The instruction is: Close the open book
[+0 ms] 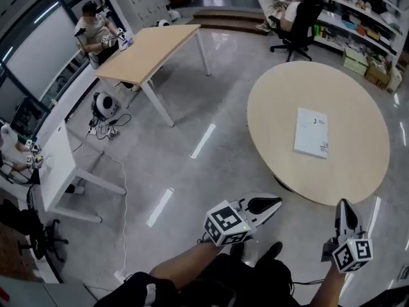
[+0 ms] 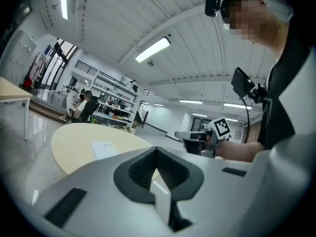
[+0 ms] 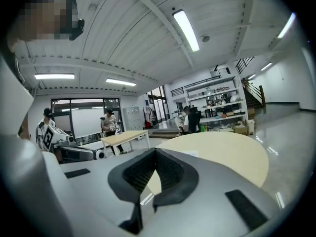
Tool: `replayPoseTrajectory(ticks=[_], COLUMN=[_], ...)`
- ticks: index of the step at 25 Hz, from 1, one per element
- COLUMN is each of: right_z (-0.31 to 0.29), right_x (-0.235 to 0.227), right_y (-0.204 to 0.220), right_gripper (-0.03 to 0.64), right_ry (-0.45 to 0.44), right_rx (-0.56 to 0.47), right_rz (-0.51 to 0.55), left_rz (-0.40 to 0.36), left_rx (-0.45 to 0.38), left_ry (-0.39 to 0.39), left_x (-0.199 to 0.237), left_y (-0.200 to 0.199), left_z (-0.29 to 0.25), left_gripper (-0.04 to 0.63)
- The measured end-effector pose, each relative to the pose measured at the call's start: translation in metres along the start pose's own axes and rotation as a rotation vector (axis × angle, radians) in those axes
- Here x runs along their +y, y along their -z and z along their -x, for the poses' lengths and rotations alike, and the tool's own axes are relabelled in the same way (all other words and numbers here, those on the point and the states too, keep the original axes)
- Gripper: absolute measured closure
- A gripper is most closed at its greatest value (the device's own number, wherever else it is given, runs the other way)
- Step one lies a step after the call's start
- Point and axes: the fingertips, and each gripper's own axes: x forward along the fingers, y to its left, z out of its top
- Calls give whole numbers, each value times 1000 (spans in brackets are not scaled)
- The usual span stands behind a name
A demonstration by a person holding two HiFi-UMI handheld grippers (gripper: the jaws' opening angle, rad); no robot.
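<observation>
Head view, looking steeply down on a large room with a glossy grey floor (image 1: pixel 192 107). The biggest piece of furniture is a round, pale wood table (image 1: pixel 358 94) at the right. A long rectangular wooden table (image 1: pixel 153 50) on white legs stands at the upper left, and a white desk (image 1: pixel 61 165) is set against the left wall, with cables trailing on the floor beside it. Shelving (image 1: pixel 367 34) filled with boxes runs along the upper right. 2 other people are in the room: a seated person (image 1: pixel 287 8) in a black office chair near the shelving, and a person by the window (image 1: pixel 96 31) at the far end of the long table.

The book (image 1: pixel 311 133) lies flat on the round table, a little right of its middle. It shows as 1 white rectangle with a little dark print, well apart from both grippers.

At the bottom edge are the wearer's dark trousers and bare forearms. The left gripper (image 1: pixel 275 203) and the right gripper (image 1: pixel 345 204) are held out over the floor, short of the table's near rim — each carries a cube with square black-and-white markers. In both gripper views the jaws are pressed together at their tips, with nothing pinched between them.
</observation>
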Motion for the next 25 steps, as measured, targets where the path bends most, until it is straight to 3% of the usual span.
replayPoseTrajectory(ticks=[5,13,20,25], right_z=[29,132,228,257], right_x=[41,58,68,112], right_y=[0,20,36,48], right_gripper=[618,618,618,618], right_ry=[-21,-66,-48,-35], right_rx=[-43,-61,-66,-76], right_rz=[20,29,43,57], left_rz=[-18,-36,-77,-75], left_rx=[-16,-61,-27,-15], left_ry=[-8,-36,-21,-13], left_x=[-21,-118,-207,-229], left_y=[-1,11,29,45], left_z=[28,43,62,107], left_gripper=[603,603,603,603])
